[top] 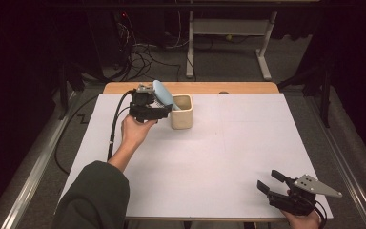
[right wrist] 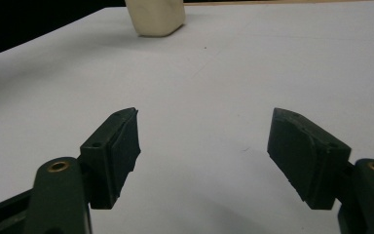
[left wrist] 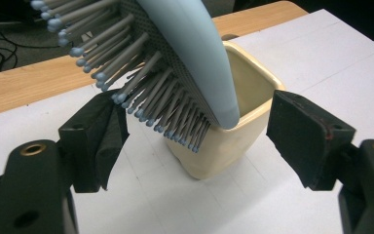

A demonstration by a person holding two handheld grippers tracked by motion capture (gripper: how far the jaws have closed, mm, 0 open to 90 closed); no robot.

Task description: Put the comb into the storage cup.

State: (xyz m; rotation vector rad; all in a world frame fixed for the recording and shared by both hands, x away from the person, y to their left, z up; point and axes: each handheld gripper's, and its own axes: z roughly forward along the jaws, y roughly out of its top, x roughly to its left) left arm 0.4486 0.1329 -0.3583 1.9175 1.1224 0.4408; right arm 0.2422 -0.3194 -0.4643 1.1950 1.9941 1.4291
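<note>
Two grippers are seen on the white-covered table [top: 209,157]. At the far left, the left gripper [top: 164,111] is held level, pointing right toward a cream square cup [top: 181,111] that stands just beside its tips. A pale blue hairbrush [top: 162,94] is propped in that cup, its handle end down inside and its head leaning up and to the left over the gripper. In the left gripper view the jaws are spread wide, and no pad is pressed against anything. The hairbrush [left wrist: 185,63] is seen above and between the two jaws, tilted, with its grey, ball-tipped bristles [left wrist: 141,87] turned toward the left jaw and coming close to that jaw's upper edge; whether they brush against it cannot be told. The smooth blue back is turned toward the right jaw and is well apart from it. The cup [left wrist: 233,131] is seen beyond the jaws, between them, and the brush rests against its near rim.

At the near right corner, the right gripper [top: 270,182] is held low over the table, with its jaws likewise spread and nothing between them. In its own view only bare white surface lies between the pads, and the cup [right wrist: 156,17] is seen far off.
</note>
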